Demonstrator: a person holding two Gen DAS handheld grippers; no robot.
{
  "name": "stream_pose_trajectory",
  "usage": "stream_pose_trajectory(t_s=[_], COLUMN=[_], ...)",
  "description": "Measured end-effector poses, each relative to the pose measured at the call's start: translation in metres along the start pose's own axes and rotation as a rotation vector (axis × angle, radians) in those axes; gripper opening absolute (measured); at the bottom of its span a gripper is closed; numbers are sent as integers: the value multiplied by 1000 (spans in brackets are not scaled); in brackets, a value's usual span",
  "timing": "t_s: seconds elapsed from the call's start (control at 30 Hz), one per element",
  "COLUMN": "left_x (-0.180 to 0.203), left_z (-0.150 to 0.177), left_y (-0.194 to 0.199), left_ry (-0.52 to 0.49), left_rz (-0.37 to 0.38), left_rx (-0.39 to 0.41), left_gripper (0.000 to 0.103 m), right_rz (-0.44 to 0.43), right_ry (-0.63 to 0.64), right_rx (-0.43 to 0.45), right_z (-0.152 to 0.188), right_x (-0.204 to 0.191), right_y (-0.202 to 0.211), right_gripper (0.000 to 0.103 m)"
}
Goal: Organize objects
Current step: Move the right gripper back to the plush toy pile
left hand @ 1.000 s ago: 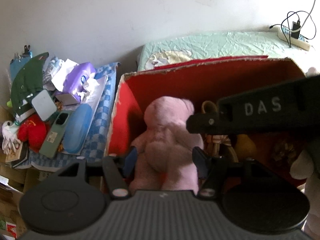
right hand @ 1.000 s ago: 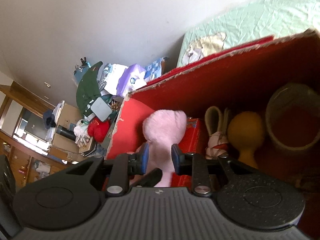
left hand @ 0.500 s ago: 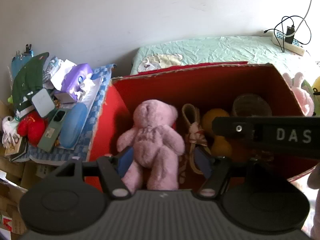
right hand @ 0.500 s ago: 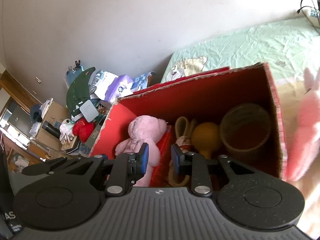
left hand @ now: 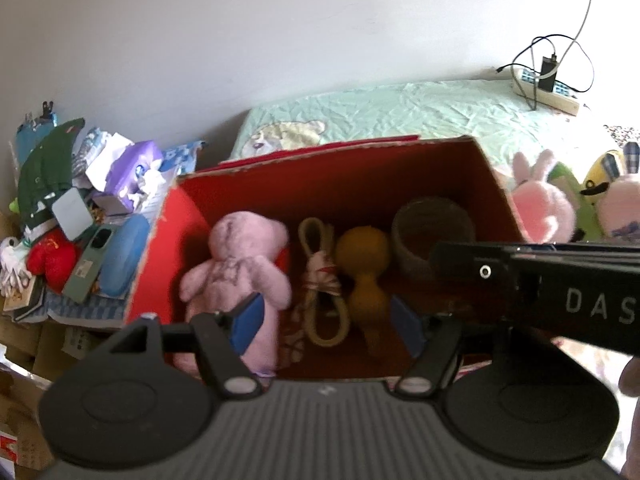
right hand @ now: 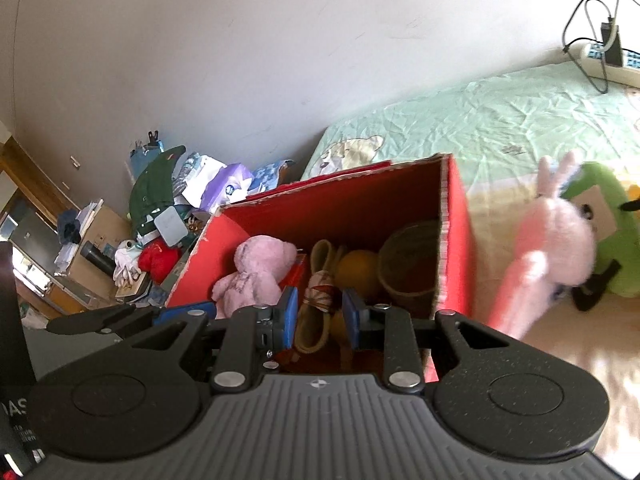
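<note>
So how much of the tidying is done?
Done: teddy, rope, gourd and pot sit in the red box. In hand: nothing; the left hand-held gripper is opening, empty. Left: the bunny and green plush on the bed.

The only lettering that reads clearly is "DAS", in pale capitals on the black body of the right claw [left hand: 576, 304] where it crosses the right side of the left wrist view. The letters run on past the picture's edge, so the word may be cut short. In the right wrist view the same three letters show partly on the black bar [right hand: 12, 408] at the far left edge, with smaller lines of print below them too tiny to read. The green phone case [left hand: 86, 264] in the pile beside the red box [left hand: 152, 264] carries a white label, but its print cannot be made out.
</note>
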State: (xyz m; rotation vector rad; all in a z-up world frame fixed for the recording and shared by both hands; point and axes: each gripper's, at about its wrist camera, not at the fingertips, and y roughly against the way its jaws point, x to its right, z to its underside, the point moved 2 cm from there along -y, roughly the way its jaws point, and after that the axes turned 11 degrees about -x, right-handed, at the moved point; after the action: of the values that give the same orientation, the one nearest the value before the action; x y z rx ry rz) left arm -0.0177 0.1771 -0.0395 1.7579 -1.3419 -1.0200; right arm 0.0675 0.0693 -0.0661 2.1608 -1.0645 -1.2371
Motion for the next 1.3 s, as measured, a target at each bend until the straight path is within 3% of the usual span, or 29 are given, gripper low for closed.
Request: stream_pose_trajectory(t_s=[0.23,0.77,1.3], left_x=[35,127,212], left_z=[-4,-10,-24], left_y=[13,15,-6], left_ry=[-28,-144,-205], left_rz=[20,73,208], left_rx=[21,17,-30], left_gripper=[76,77,78], right_rz=[25,77,154], right_ry=[1,-132,-228], right_rx=[34,60,95], right_z=[8,29,32], right_x=[24,110,179], right_y=[31,84,119], right_gripper=[29,29,29])
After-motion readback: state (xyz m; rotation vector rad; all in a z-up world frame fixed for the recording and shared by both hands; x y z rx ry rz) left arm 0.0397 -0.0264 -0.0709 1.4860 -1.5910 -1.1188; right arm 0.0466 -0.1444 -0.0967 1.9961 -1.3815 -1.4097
